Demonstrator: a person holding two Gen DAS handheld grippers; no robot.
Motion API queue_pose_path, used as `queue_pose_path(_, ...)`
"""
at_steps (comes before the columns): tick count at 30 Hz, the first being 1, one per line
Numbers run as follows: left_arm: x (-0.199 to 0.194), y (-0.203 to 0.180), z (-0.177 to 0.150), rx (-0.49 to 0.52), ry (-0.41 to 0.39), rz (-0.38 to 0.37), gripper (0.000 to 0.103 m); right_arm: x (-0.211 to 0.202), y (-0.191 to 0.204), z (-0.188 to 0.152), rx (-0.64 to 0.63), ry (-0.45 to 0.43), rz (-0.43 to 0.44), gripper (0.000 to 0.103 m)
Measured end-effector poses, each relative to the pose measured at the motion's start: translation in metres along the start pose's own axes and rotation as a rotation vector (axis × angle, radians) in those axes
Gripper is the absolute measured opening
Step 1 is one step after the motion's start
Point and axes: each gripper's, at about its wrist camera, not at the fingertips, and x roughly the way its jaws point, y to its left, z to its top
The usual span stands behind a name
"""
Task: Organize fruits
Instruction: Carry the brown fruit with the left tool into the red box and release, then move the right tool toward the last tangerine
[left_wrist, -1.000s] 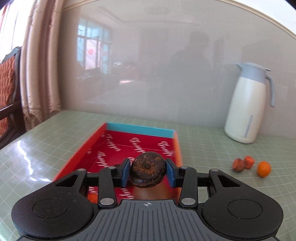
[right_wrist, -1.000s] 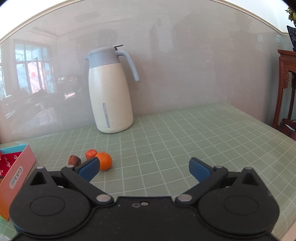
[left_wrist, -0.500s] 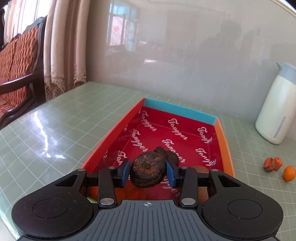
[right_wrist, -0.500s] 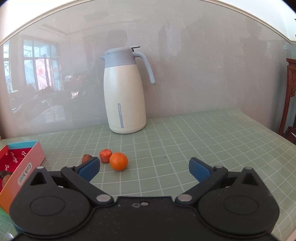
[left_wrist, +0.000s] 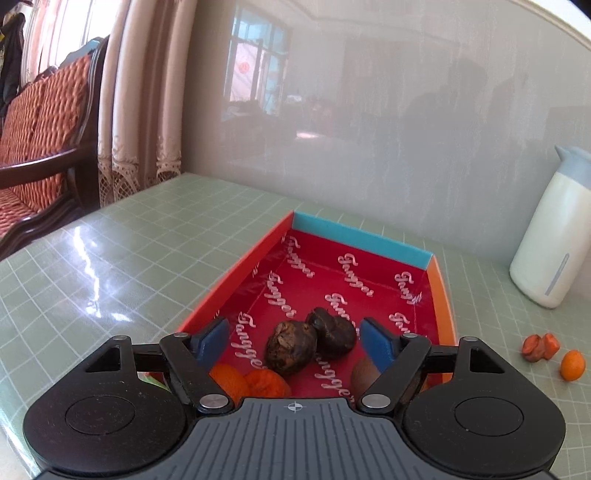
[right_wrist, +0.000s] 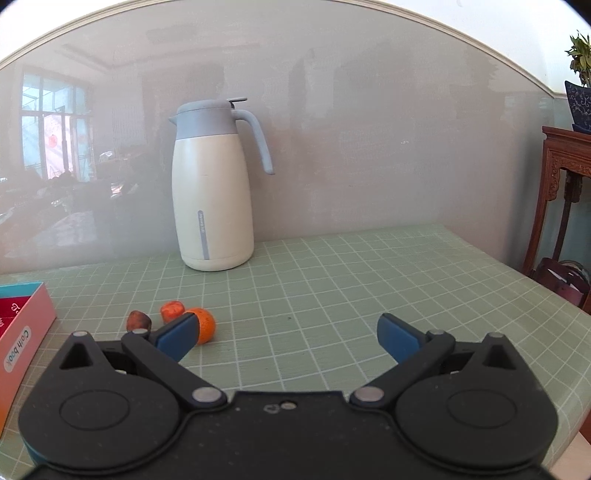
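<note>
the left hand-held gripper (left_wrist: 295, 341) has just spread its jaws, leaving a dark fruit (left_wrist: 290, 349) in the red box (left_wrist: 439, 295) beside another, with what look like orange ones. three small fruits (right_wrist: 203, 326) remain on the table (right_wrist: 332, 295); the right hand-held gripper (right_wrist: 288, 338) hovers spread, empty.

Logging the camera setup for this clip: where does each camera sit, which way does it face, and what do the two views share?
Left wrist: on the left gripper, looking down along its open fingers into the red box holding dark fruits; its jaws have just been opening.
Right wrist: on the right gripper, open, facing the thermos across the green table.
Shared: thermos, box, small orange and two reddish pieces on the table.
</note>
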Motion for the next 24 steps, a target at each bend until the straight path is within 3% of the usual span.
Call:
queue_pose_path(7,-0.008,0.01,0.005,-0.03,-0.006,-0.007,0.081,-0.003,0.0,-0.001,-0.003,-0.003,-0.003,0.103)
queue_pose_path(11,-0.021,0.012,0.005,0.01,-0.029,0.006,0.095,-0.003,0.0,-0.001,0.004,-0.004,0.002,0.103)
queue_pose_path(24,-0.049,0.022,-0.005,0.096,-0.037,-0.003,0.103,0.01,0.031,-0.004,-0.035,0.021,0.049,0.103)
